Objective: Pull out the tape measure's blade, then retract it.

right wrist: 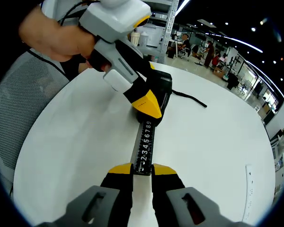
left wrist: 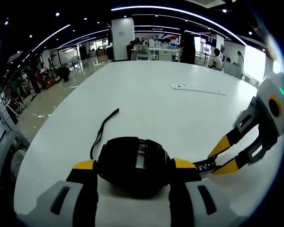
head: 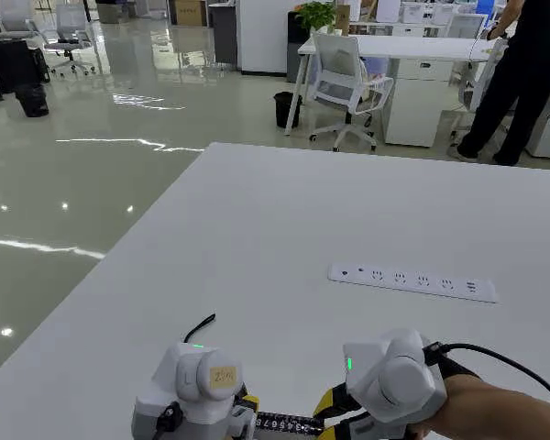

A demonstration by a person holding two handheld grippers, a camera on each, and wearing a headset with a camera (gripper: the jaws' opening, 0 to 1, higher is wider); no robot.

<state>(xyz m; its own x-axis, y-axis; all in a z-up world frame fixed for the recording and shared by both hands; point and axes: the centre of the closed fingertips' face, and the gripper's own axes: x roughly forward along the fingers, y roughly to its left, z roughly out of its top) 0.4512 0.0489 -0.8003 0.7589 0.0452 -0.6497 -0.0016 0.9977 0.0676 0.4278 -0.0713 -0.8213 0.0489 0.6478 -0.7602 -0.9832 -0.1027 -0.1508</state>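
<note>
Left tongs [left wrist: 135,164] clamp the black tape measure [left wrist: 132,153] on the bench [left wrist: 146,109]; right tongs [right wrist: 142,169] pinch the blade [right wrist: 146,142] at its tip. A short length shows, running straight between them, so any pull follows that line

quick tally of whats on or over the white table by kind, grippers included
tape measure: 1
power strip: 1
grippers: 2 (left gripper, right gripper)
total: 4
</note>
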